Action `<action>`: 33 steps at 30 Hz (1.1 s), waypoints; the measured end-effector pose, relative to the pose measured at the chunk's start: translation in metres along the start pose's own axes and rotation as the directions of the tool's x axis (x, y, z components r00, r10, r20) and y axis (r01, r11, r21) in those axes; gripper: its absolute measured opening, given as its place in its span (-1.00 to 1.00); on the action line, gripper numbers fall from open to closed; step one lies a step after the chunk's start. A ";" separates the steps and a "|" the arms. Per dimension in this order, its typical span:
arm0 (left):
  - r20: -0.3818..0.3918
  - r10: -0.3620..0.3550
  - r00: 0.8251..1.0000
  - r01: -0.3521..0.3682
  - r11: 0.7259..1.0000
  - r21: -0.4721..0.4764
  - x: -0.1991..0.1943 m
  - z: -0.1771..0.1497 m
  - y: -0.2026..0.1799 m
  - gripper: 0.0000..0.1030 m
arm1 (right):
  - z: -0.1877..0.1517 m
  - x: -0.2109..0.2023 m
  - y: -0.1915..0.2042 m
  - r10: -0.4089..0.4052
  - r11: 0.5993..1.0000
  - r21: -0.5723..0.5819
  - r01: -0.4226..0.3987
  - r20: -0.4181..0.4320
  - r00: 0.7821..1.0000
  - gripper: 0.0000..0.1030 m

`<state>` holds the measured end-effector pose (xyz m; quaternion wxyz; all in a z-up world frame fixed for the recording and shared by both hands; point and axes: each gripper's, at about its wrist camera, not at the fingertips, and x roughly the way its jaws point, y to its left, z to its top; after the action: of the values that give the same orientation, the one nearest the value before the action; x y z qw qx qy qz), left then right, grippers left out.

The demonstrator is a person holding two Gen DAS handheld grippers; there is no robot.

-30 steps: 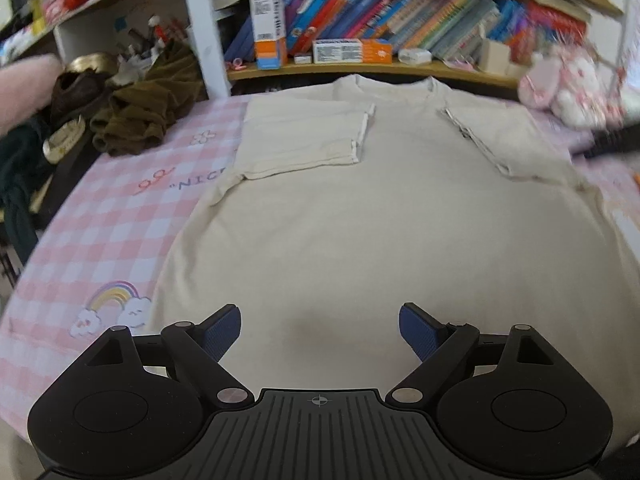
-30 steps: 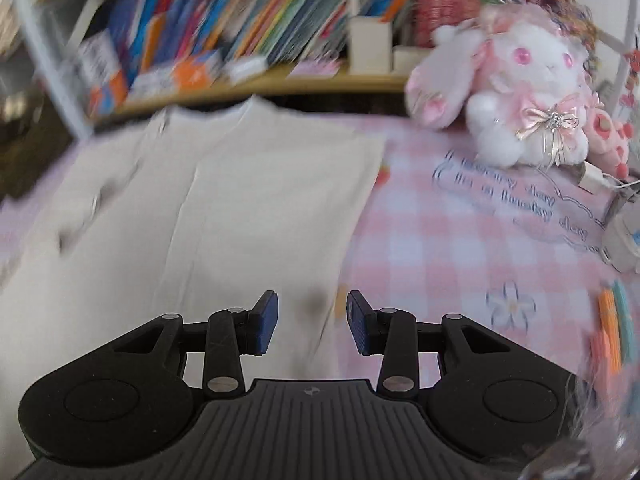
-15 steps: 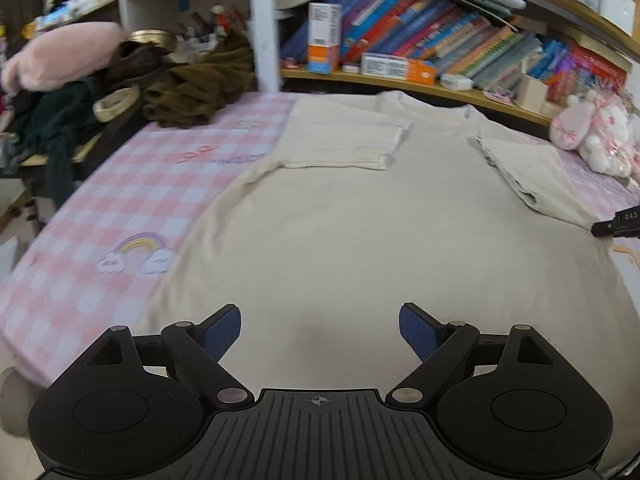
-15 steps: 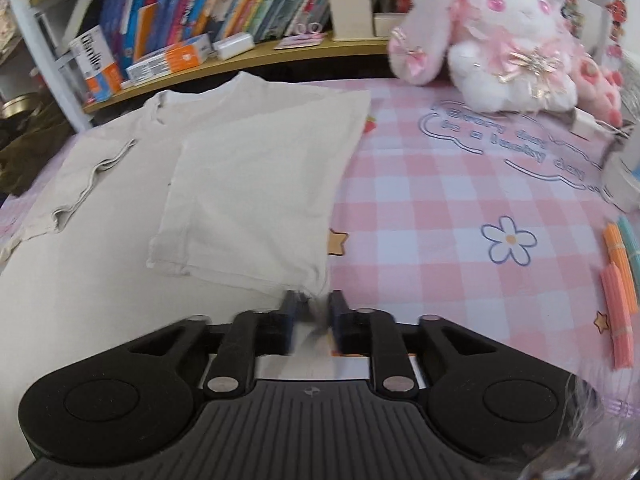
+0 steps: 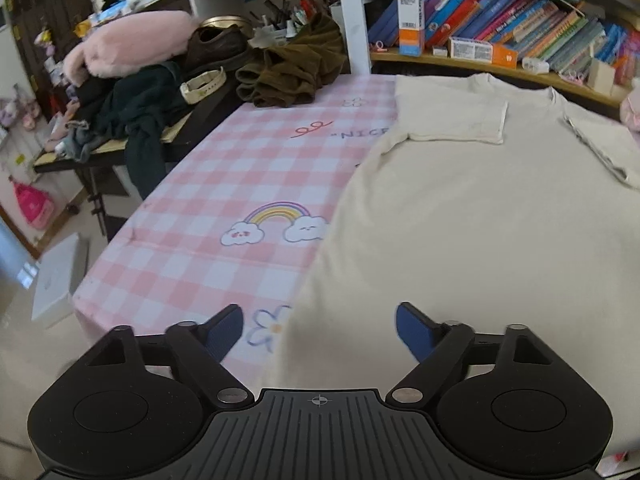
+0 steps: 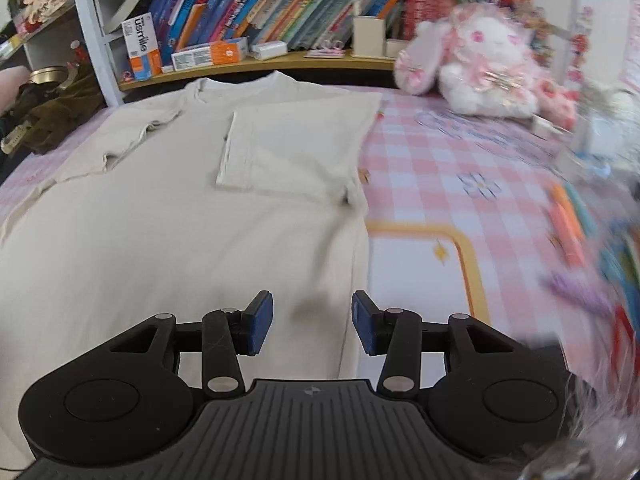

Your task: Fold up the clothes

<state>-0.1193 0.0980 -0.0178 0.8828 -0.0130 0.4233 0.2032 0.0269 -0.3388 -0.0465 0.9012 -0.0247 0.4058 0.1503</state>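
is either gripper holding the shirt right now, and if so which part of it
Nothing is held. The left gripper and right gripper both hover with jaws open over the cream T-shirt, near its side edges.

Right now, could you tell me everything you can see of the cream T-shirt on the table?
The cream T-shirt is plain, soft-looking knit fabric, spread flat with its collar toward the bookshelf. Both short sleeves are folded inward onto the body, their hemmed edges showing. It lies on the pink checked tablecloth, smooth with few wrinkles. The left gripper straddles one long side edge and the right gripper the other; nothing is pinched.
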 end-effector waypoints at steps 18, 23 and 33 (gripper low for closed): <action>0.018 -0.271 0.962 0.270 0.962 0.033 0.009 -0.031 0.051 -0.97 | -0.108 -0.090 0.105 -0.174 0.973 0.147 0.177 -0.034 0.984 -0.02; 0.030 -0.309 0.950 0.307 0.949 0.065 -0.001 -0.043 0.054 -0.94 | -0.118 -0.108 0.134 -0.178 0.979 0.097 0.179 -0.022 0.984 -0.02; 0.100 -0.350 0.931 0.335 0.932 0.138 -0.035 -0.050 0.053 0.35 | -0.132 -0.132 0.135 -0.200 0.969 0.152 0.196 0.010 0.980 0.05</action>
<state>-0.1955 0.1246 -0.0158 0.9284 -0.0216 0.3705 0.0206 -0.1908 -0.2650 -0.0271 0.9161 0.0049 0.3999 0.0289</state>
